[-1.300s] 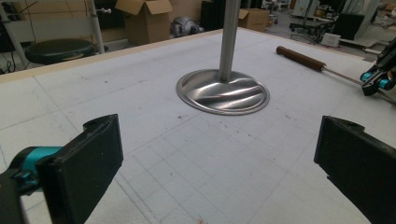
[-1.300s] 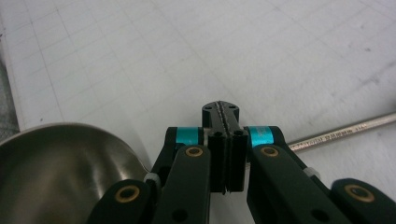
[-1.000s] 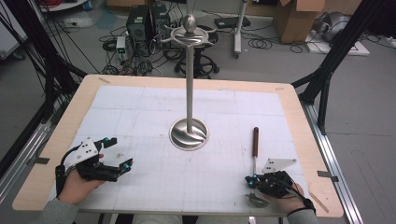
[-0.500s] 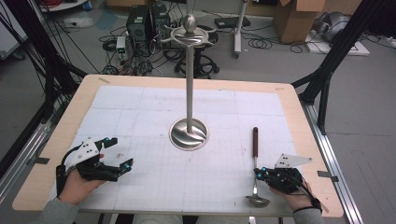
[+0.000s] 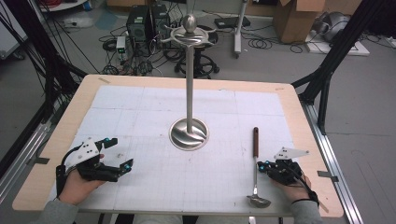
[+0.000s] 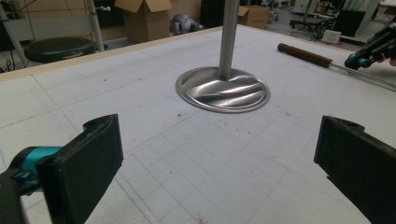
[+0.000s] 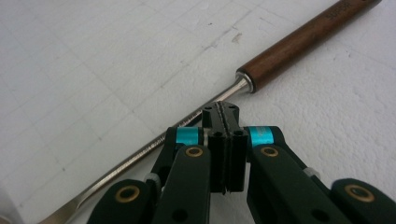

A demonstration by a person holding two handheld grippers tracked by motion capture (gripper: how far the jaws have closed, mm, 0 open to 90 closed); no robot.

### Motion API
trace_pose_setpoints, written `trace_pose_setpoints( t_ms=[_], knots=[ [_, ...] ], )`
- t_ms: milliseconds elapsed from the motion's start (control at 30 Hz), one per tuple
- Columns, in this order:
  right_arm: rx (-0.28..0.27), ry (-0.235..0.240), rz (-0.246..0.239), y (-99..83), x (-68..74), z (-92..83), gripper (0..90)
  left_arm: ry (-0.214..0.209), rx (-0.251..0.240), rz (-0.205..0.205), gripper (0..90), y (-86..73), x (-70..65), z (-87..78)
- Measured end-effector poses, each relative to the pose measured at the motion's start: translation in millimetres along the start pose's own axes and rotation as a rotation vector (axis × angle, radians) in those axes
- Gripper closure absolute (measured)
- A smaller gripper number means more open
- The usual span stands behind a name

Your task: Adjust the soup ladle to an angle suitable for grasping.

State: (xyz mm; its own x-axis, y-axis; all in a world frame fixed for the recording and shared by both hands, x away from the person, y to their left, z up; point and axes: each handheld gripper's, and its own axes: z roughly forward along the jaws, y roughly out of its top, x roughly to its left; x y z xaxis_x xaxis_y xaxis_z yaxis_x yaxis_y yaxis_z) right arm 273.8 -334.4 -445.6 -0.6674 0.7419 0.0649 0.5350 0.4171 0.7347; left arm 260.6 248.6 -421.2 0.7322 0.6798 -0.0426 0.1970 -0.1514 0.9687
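One left gripper (image 5: 119, 168) is recorded at the near left of the table, held in one hand (image 5: 81, 184) over the white gridded mat (image 5: 140, 121); its two black jaws are seen spread wide apart in the left gripper view, with nothing between them but bare mat. One right gripper (image 5: 262, 164) is recorded at the near right, held in the other hand (image 5: 294, 186), with a grey three-cornered plate on top; in the right gripper view (image 7: 223, 122) its two jaws are seen pressed flat together, clenched on nothing, the tips lying just beside the metal shaft of the ladle. One ladle (image 5: 255, 170) is listed, laid flat on the mat just left of the right gripper: its steel bowl is set nearest the table's front edge, its thin shaft runs away from the person, and its dark brown wooden handle (image 7: 299, 46) is at the far end. Whether the closed tips touch the shaft cannot be told. Farther off, at the middle of the mat, one steel utensil stand (image 5: 188, 84) is entered: one round, wavy-surfaced base (image 6: 223, 88), one upright pole, one ring of hooks at the top and one knob above it. The stand is well apart from both grippers. One wooden table (image 5: 308, 135) bears everything. Beyond its far edge, cables, electronic boxes, one stool and cardboard boxes are noted on the floor.
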Motion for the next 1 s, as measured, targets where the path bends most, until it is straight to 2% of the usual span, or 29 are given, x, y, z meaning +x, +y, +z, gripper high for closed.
trace_pose_setpoints(
  t_ms=[267,1000],
  knots=[
    [-0.004,0.005,-0.017,6.1,-0.5,8.1,90.0,0.007,0.004,-0.002,1.8,-1.4,0.1,-3.2],
    [-0.007,0.064,-0.061,22.0,0.9,26.6,90.0,0.016,0.005,-0.008,1.8,-2.9,0.3,-7.3]
  ],
)
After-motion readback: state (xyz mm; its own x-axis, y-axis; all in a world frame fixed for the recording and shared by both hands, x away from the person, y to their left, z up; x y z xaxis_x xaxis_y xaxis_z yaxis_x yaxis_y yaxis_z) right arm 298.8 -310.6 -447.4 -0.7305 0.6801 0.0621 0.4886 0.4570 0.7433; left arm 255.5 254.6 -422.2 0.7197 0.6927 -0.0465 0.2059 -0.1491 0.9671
